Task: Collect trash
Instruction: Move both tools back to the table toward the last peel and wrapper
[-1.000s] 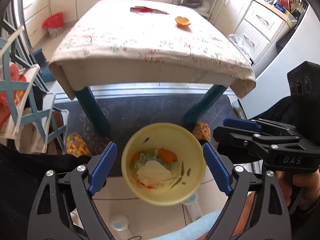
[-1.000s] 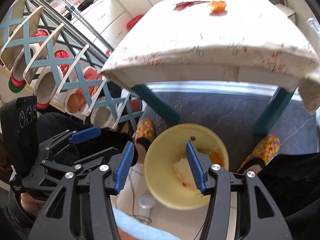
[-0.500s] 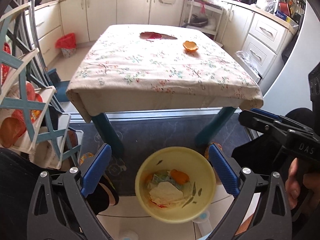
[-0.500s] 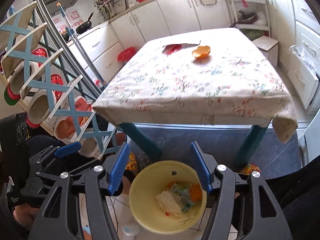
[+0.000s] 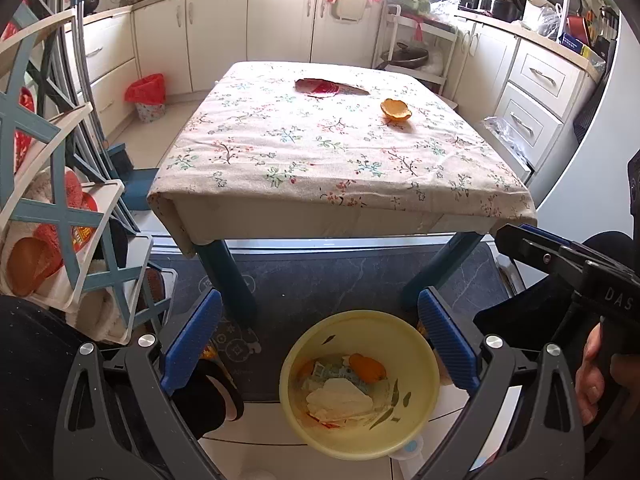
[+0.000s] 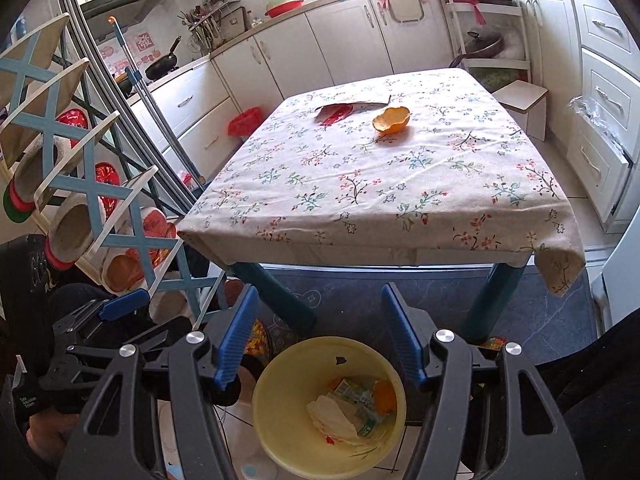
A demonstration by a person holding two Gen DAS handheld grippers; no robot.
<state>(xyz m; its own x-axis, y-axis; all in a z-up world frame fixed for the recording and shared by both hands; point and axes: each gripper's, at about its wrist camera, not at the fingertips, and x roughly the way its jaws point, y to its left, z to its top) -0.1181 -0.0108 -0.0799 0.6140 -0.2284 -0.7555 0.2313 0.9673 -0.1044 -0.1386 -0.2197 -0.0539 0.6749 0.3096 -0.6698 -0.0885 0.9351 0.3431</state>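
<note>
Your left gripper [image 5: 318,338] wide, empty | right gripper [image 6: 320,336] parted, empty | yellow bin [image 5: 360,384] below both | floral table [image 5: 340,148] ahead: orange peel [image 5: 395,109], red wrapper [image 5: 320,87] | kitchen cabinets [image 5: 276,20] beyond.

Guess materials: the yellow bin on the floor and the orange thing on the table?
Yellow bin: likely plastic, smooth with a soft sheen and a thin moulded rim. Orange thing: looks like citrus peel, a curled cup shape with a pale inside.

The left gripper [image 5: 318,338] points downward with its blue-padded jaws spread wide and nothing pressed between the pads. The right gripper [image 6: 320,336] angles down too, jaws parted and empty. A hand [image 5: 596,376] grips the right gripper's handle.
</note>
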